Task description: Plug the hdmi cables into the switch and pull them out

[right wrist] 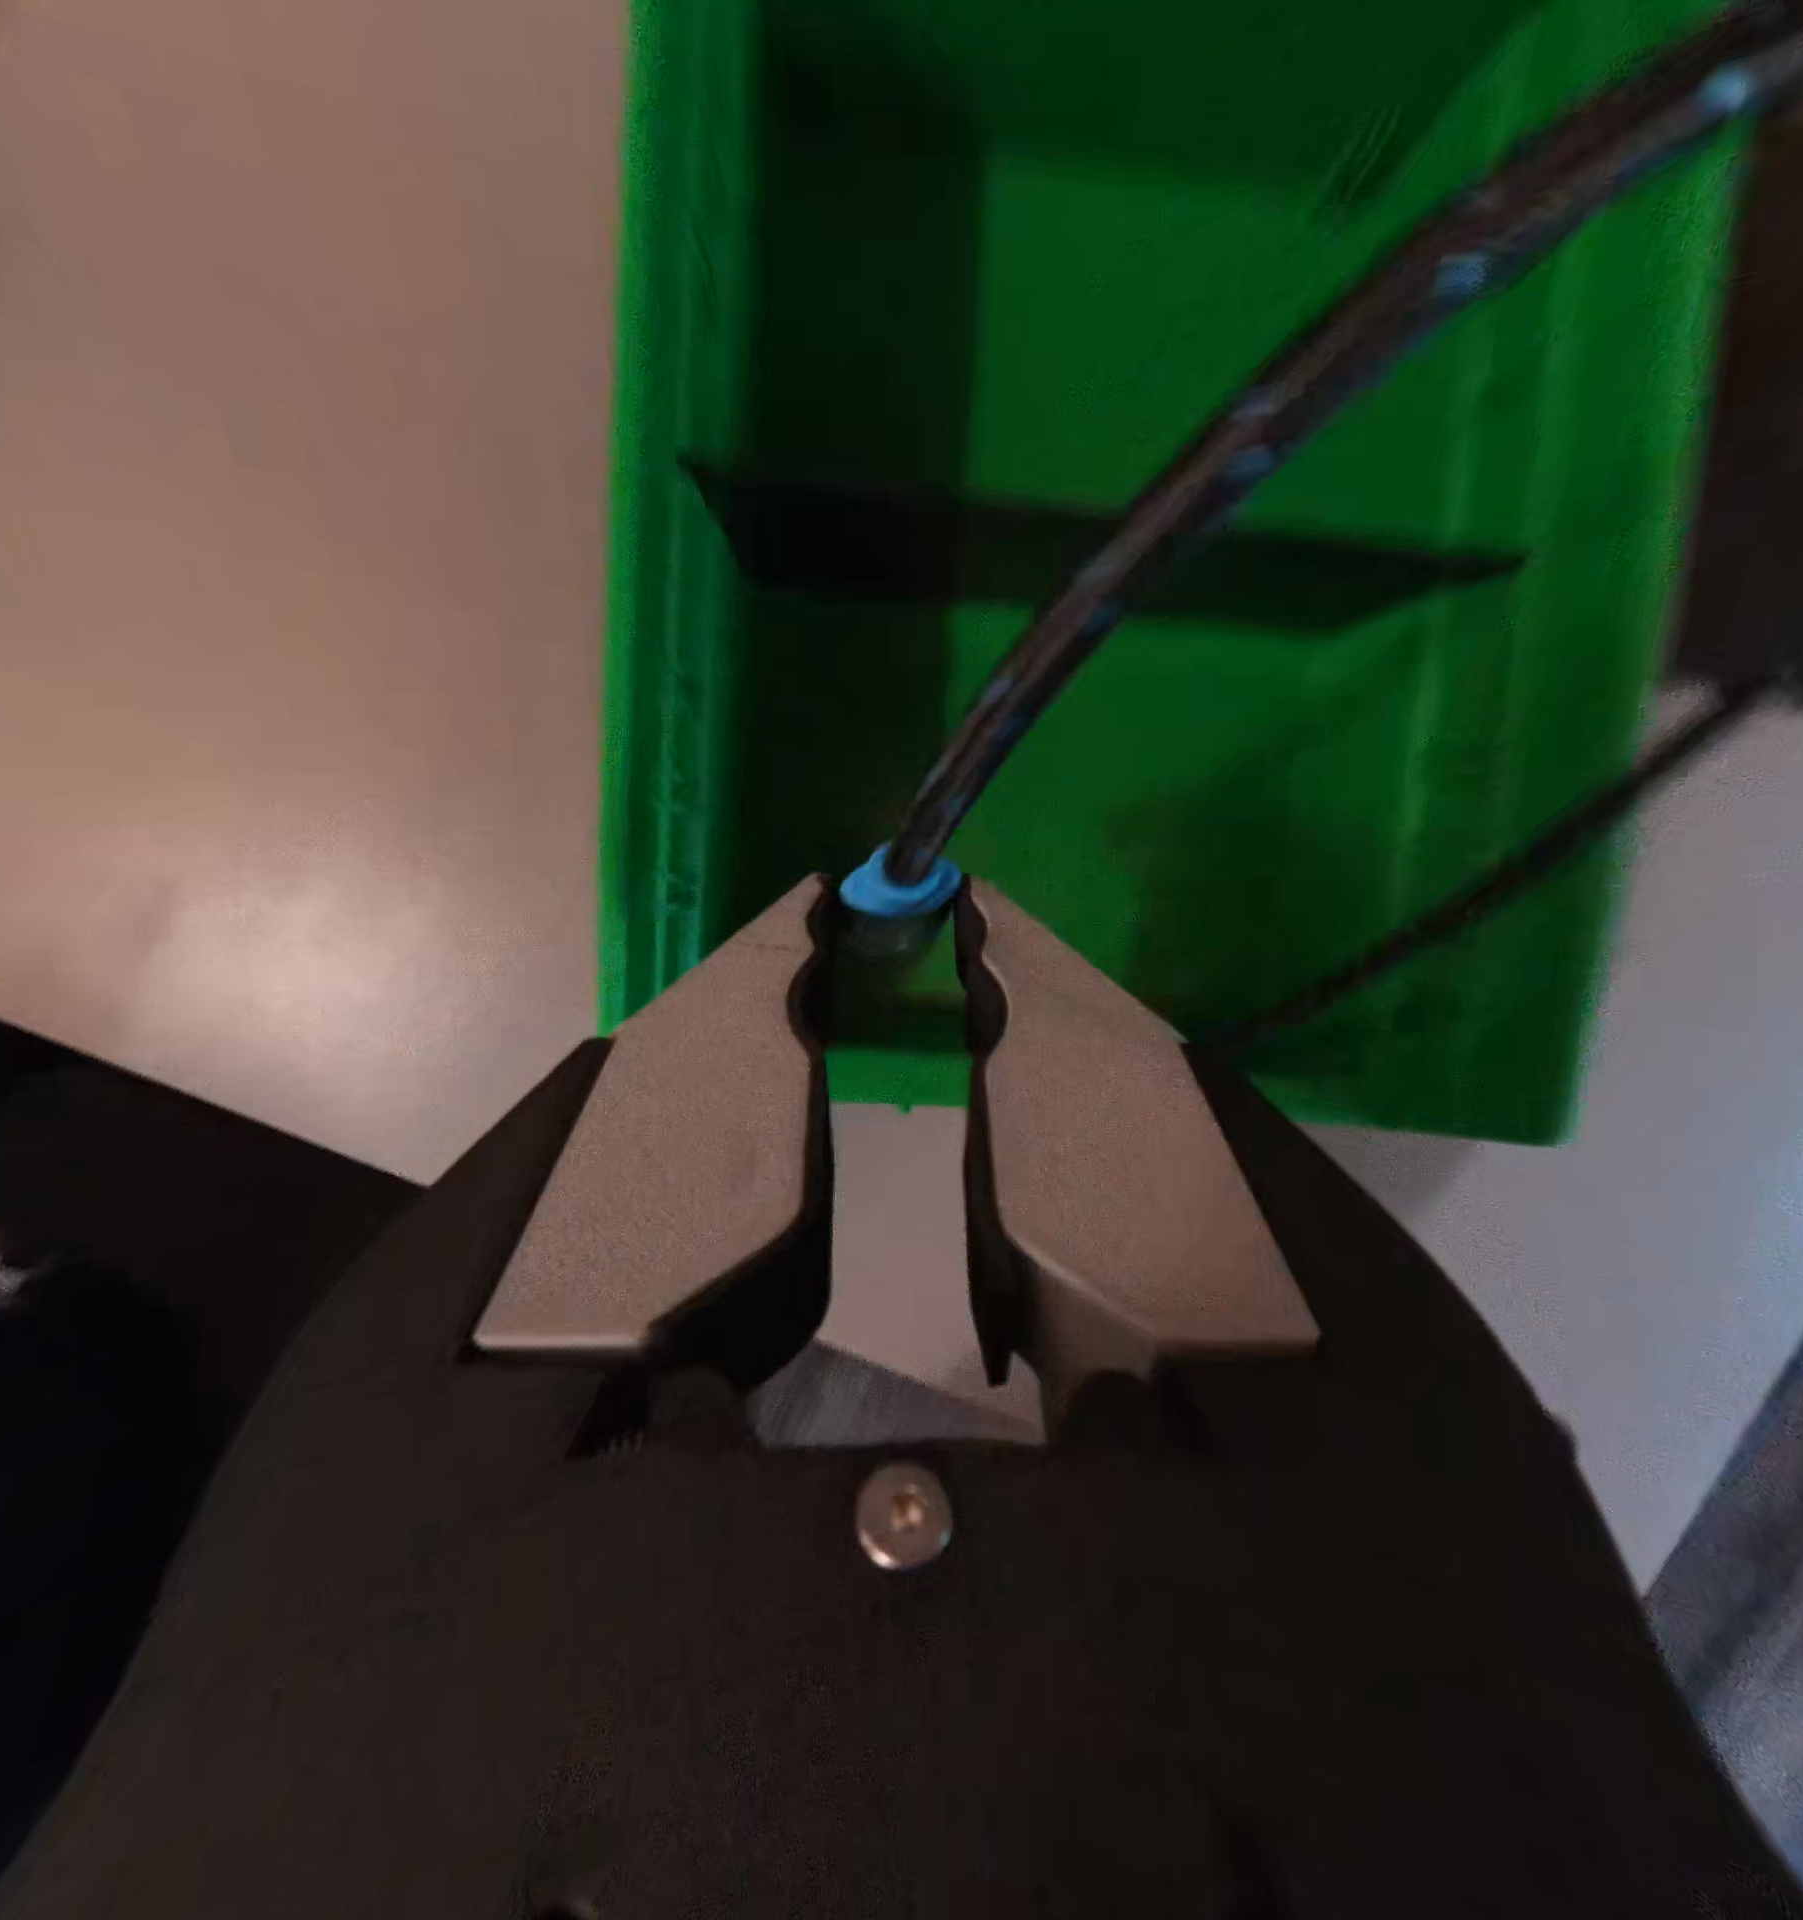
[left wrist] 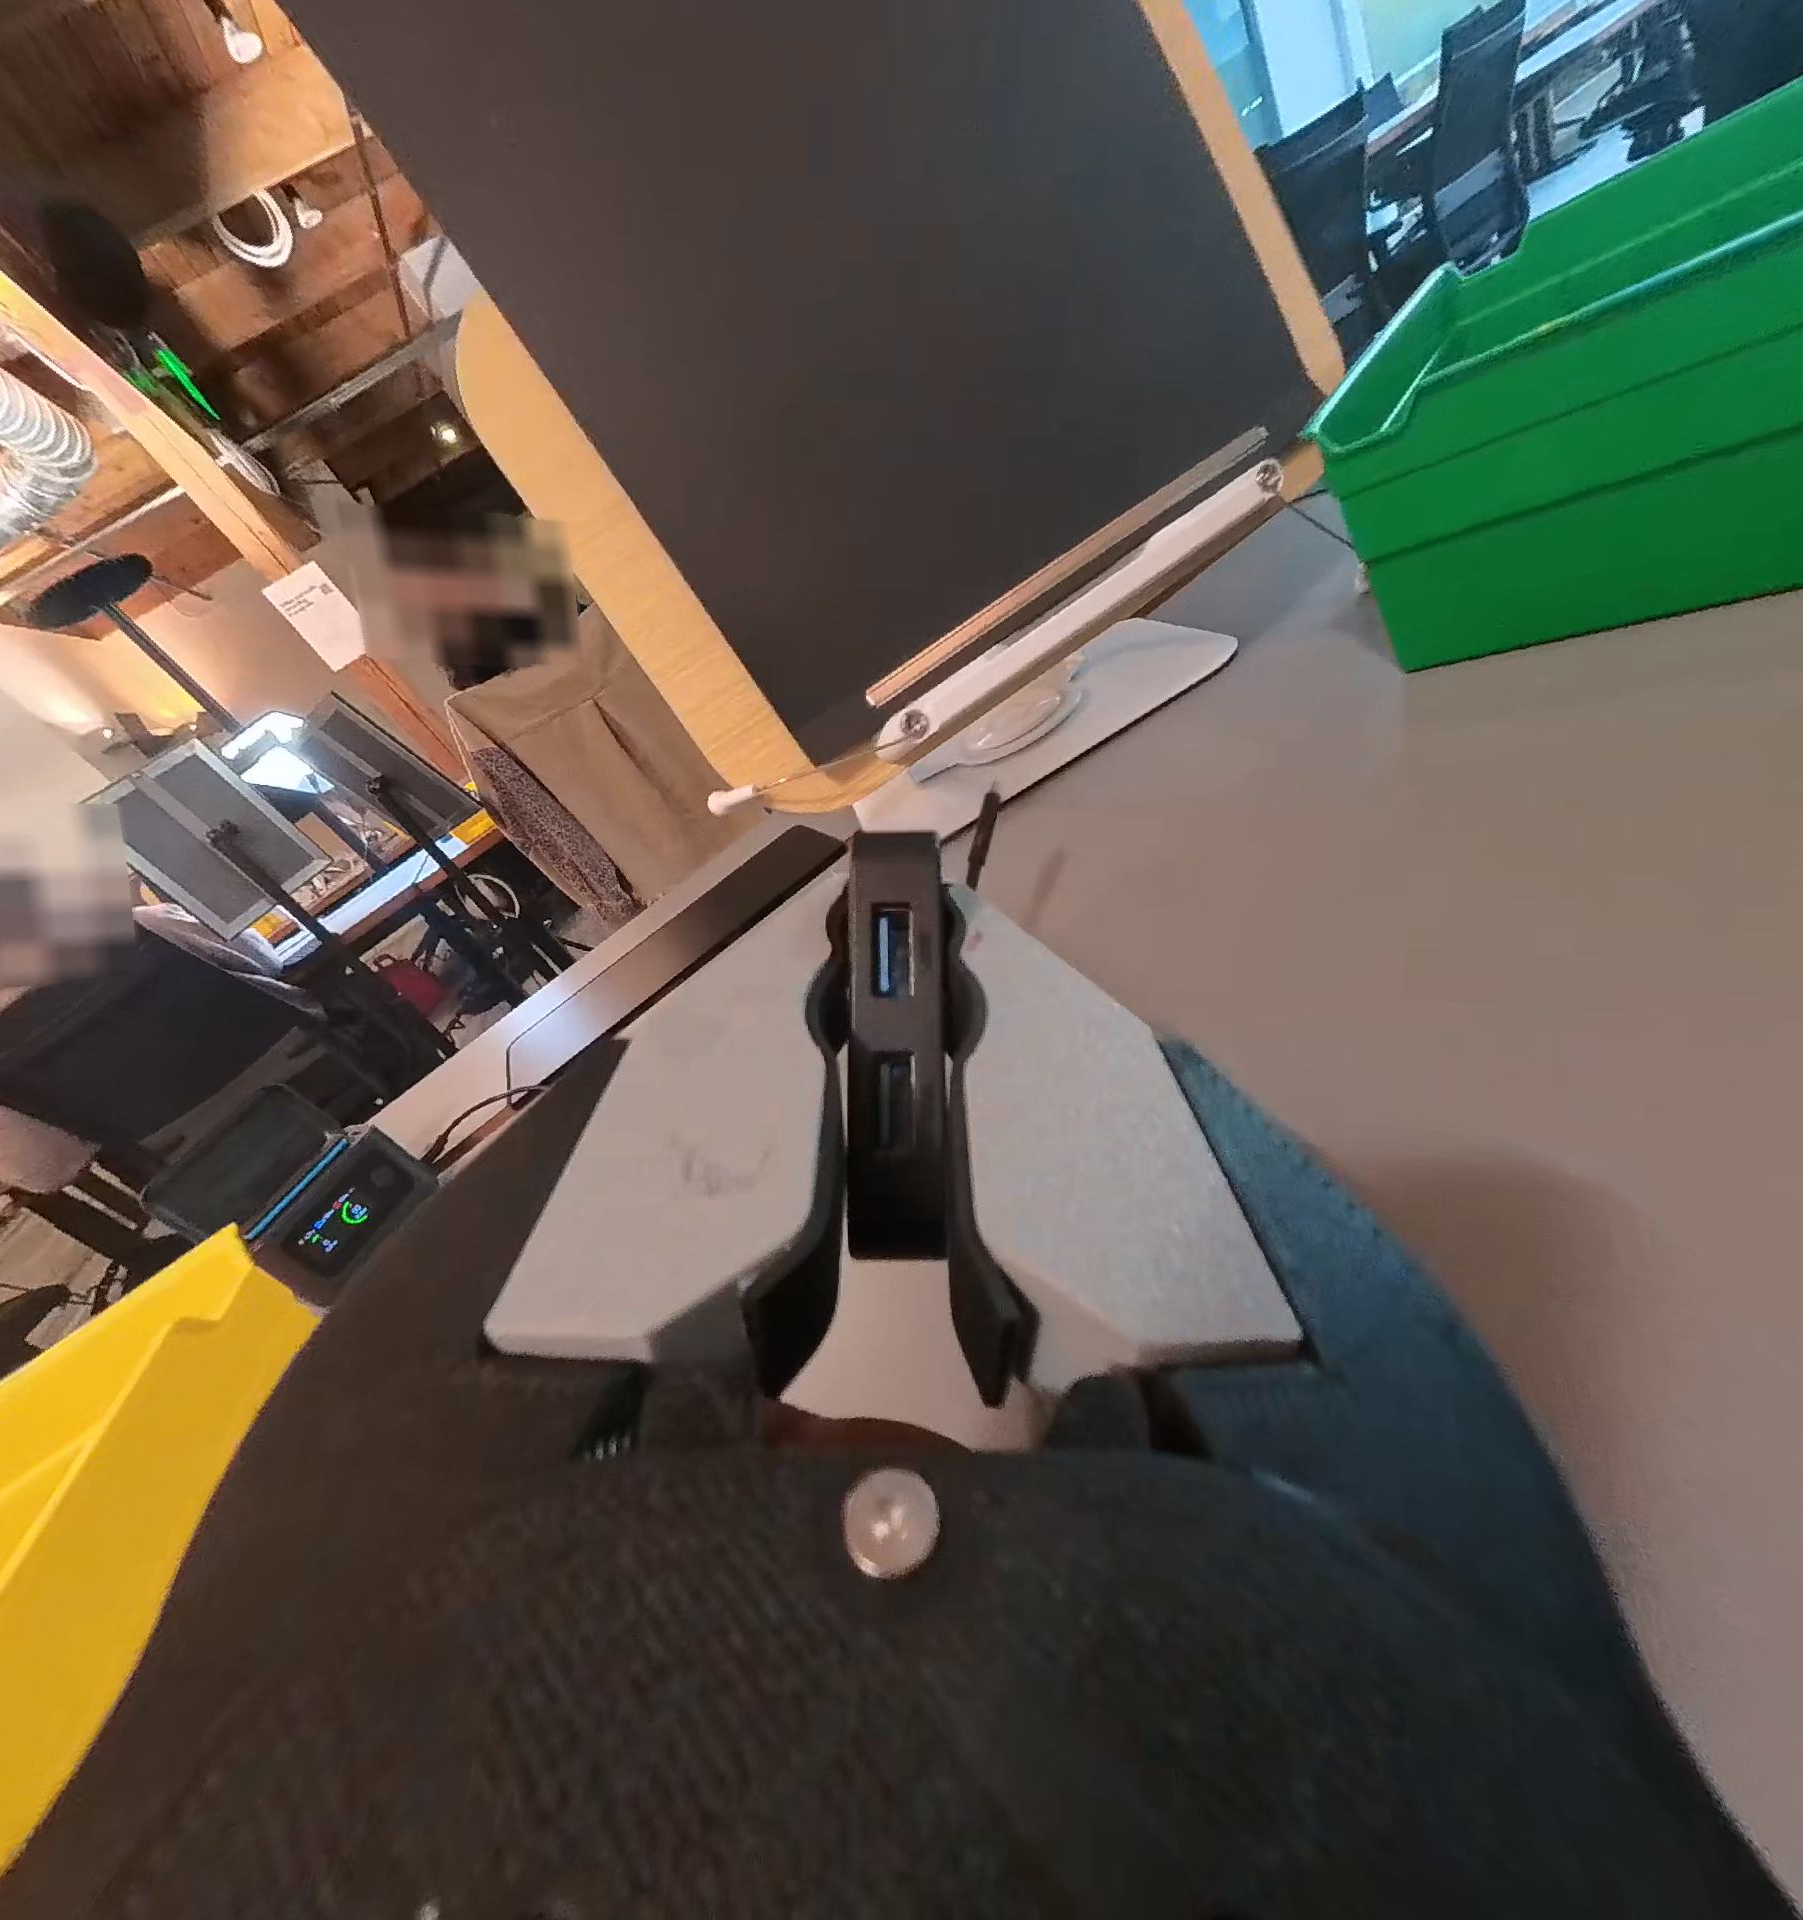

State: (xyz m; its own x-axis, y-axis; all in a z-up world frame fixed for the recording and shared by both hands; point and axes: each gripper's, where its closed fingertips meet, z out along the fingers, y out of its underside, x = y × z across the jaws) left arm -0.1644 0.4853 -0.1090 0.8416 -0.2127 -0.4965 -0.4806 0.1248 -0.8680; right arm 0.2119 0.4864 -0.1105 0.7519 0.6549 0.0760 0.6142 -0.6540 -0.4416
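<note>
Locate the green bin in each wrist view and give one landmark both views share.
Left wrist view: green bin at upper right, on the grey table, far beyond the left gripper.
Right wrist view: green bin fills the centre, seen from above, behind the right gripper.
Shared landmark: the table.

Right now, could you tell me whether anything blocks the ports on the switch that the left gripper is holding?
Nothing visible does. The left gripper clamps the black switch by its sides, and the two ports on its facing edge are bare. The right gripper holds the cable plug over the green bin.
</note>
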